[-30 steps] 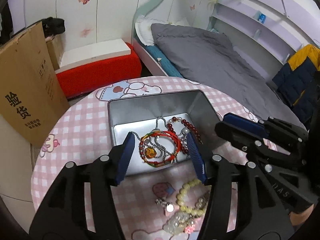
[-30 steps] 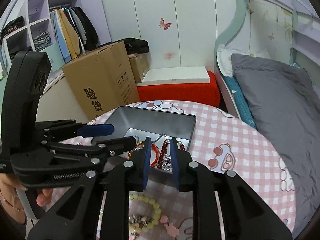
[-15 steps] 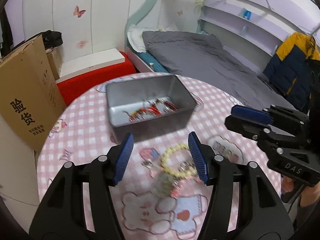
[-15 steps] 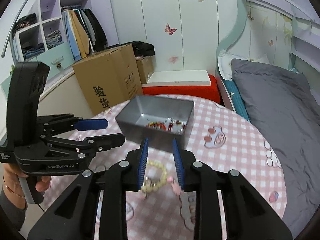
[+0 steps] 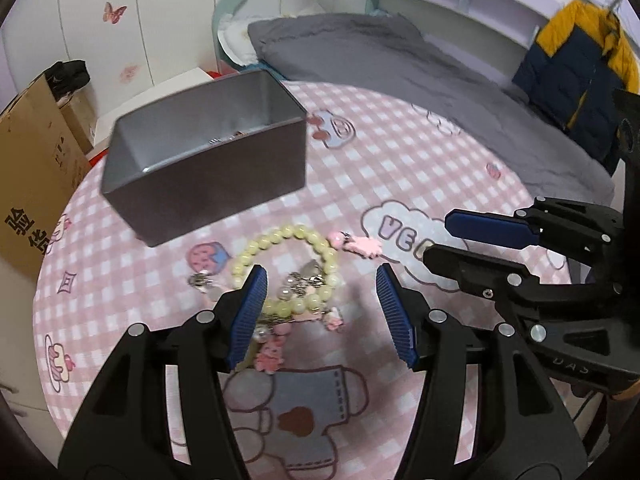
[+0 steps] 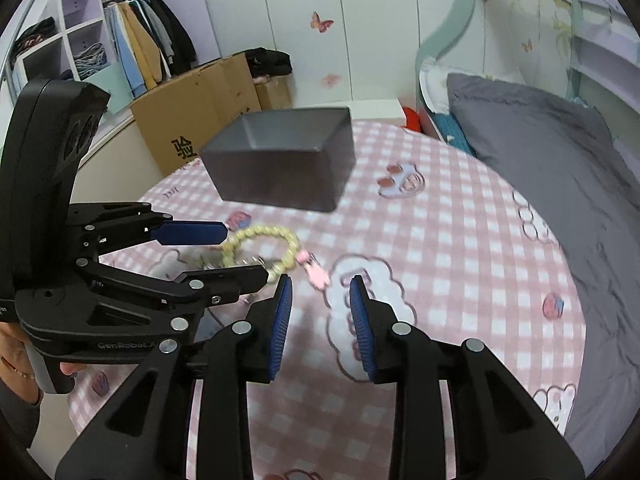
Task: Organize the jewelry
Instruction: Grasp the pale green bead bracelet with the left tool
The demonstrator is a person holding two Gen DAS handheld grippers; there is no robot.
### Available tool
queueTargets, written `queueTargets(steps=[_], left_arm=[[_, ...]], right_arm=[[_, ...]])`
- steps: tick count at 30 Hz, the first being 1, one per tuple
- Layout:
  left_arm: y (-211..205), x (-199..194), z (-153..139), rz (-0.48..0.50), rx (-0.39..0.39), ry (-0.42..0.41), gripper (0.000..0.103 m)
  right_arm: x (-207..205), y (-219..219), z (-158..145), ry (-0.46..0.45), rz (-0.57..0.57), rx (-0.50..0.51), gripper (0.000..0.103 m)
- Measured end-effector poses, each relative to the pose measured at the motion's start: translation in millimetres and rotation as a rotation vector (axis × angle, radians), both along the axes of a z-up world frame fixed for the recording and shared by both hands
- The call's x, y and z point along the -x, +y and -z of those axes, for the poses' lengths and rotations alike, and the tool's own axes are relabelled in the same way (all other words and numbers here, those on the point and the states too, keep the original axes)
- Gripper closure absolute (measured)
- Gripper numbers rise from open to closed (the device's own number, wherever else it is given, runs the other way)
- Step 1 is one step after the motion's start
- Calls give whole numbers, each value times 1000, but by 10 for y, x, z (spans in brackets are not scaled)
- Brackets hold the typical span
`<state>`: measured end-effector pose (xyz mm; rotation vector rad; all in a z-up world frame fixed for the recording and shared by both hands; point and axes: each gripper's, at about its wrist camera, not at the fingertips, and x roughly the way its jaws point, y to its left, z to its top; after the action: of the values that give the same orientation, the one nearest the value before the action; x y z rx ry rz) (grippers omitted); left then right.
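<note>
Two open claws, left claw (image 5: 320, 312) over bead bracelet (image 5: 286, 268), tin (image 5: 208, 160) beyond

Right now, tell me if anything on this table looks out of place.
The yellow bead bracelet and a tangle of pink charms lie loose on the checked tablecloth, outside the grey metal tin, beside it. Nothing looks spilled or broken.

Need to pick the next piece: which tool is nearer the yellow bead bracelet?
Left. The left tool hangs right over the bracelet, jaws open. The right tool is off to its side, opening over bare cloth.
</note>
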<state>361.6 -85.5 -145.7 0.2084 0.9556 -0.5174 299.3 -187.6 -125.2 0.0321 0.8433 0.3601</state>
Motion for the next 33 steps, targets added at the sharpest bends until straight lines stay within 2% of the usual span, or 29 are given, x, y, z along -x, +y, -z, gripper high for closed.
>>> queueTargets(steps=[3, 9, 14, 16, 21, 26, 33], left_arm=[[-85, -19, 58, 10, -24, 11, 48], [-176, -76, 199, 9, -88, 37, 66], [-173, -105, 229, 5, -125, 24, 80], [-144, -116, 228, 2, -124, 23, 90], [73, -186, 114, -34, 0, 57, 94], [309, -193, -119, -59, 88, 34, 94], [470, -148, -387, -74, 139, -17, 94]], right_arm=[[7, -59, 65, 15, 4, -10, 73], [-3, -151, 145, 28, 4, -23, 73], [-12, -183, 165, 36, 2, -29, 73], [-13, -173, 162, 36, -3, -32, 72], [-24, -118, 154, 35, -20, -26, 72], [-86, -4, 158, 40, -45, 0, 72], [-280, 221, 215, 35, -61, 85, 72]])
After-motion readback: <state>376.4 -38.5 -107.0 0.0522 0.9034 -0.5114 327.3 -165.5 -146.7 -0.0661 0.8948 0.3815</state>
